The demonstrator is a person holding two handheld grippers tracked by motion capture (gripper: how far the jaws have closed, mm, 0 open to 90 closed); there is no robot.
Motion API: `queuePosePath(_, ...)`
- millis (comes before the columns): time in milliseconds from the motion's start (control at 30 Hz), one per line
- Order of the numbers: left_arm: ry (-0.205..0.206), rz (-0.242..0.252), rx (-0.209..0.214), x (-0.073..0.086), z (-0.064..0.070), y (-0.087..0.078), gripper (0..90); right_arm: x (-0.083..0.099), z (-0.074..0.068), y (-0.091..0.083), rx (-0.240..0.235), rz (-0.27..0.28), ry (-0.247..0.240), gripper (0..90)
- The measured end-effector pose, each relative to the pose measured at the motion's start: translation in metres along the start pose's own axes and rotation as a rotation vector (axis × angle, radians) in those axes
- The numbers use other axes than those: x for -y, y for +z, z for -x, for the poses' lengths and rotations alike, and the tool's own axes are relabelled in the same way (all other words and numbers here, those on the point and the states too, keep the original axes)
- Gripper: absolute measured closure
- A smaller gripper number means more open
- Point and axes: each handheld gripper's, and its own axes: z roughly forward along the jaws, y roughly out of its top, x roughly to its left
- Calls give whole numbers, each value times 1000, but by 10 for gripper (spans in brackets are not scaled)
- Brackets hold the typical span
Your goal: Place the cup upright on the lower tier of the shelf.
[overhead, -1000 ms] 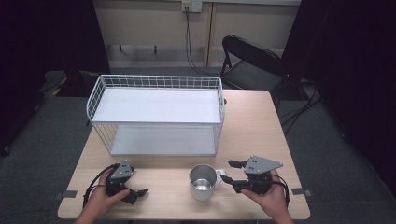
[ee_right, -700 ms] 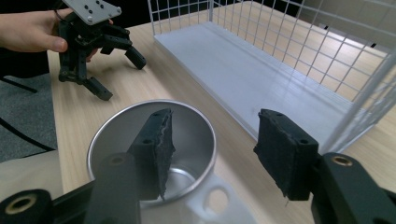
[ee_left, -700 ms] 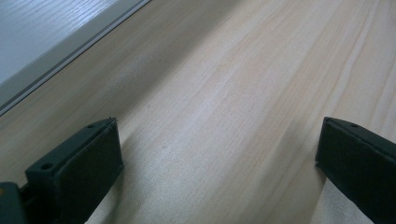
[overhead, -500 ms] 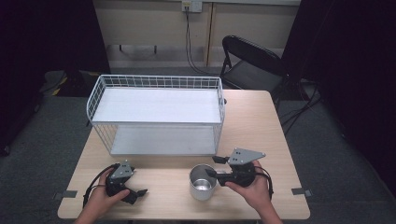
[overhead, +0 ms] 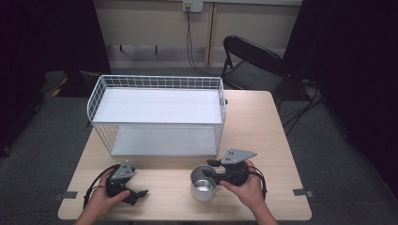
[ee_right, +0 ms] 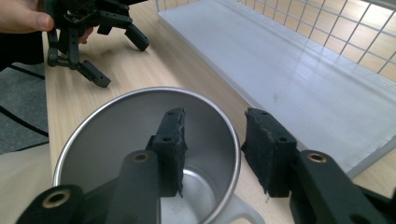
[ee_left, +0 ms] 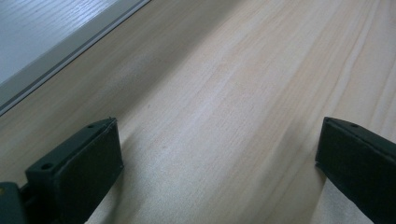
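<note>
The steel mug stands upright on the bench, mouth up, handle toward the person. The right gripper fingers straddle its rim, not yet closed. The left gripper rests open.

Ahead of the right hand-held gripper, the rim of the steel cup sits between its jaws, one jaw inside, one outside. Beyond the cup, the wire basket walls off the far side of the tabletop. Bare wood lies between the cup and the left hand-held gripper, whose spread jaws have only bare wood between them.
</note>
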Motion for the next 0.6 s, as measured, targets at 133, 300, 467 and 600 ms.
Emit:
queuePosePath(133, 0, 0, 0, 0, 0, 0, 0, 1, 0, 3, -2, -23, -5, 626)
queuePosePath(300, 0, 0, 0, 0, 0, 0, 0, 4, 1, 6, 12, -53, -7, 662)
queuePosePath(467, 0, 0, 0, 0, 0, 0, 0, 7, 2, 9, 3, -58, -4, 726)
queuePosePath(600, 0, 0, 0, 0, 0, 0, 0, 7, 1, 10, 9, -63, -5, 747)
